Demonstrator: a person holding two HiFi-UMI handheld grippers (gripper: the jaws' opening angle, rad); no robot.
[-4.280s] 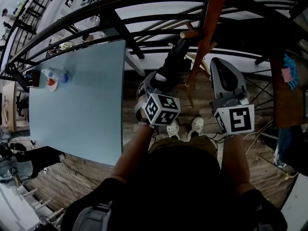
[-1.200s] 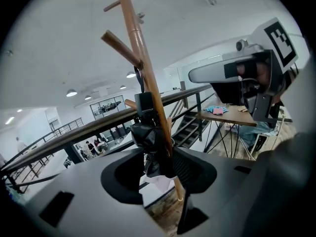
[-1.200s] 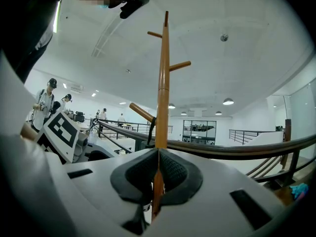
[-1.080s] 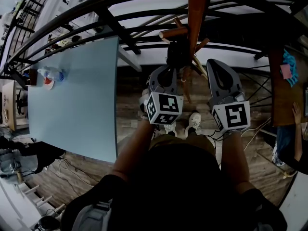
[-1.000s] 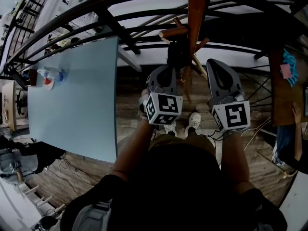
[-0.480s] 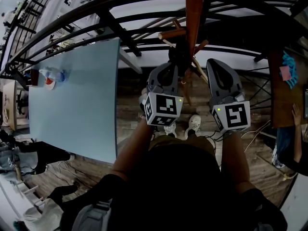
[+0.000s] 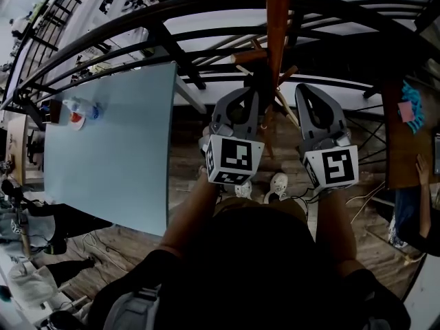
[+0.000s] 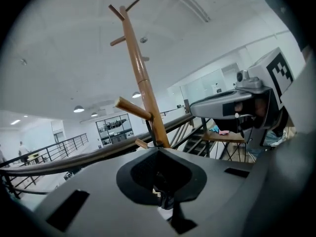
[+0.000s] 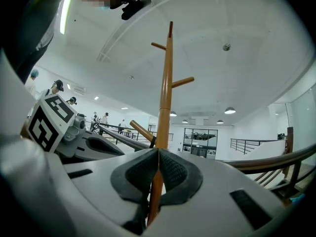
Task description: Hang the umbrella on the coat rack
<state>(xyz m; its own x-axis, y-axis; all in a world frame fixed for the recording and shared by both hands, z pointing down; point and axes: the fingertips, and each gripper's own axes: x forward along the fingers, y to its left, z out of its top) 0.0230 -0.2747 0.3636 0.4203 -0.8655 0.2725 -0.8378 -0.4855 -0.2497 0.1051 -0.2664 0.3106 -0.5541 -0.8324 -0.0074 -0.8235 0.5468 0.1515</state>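
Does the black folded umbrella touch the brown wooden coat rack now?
Cannot tell. In the head view the black folded umbrella overlaps the brown wooden coat rack; neither contact nor gap shows plainly.

Coat rack ahead — table left

Tall orange-brown wooden coat rack looks smooth, varnished, a bit shiny. Grey plastic left gripper and right gripper are matt, with rough black pads. Pale blue worktop is flat matt, small black umbrella looks like dull cloth
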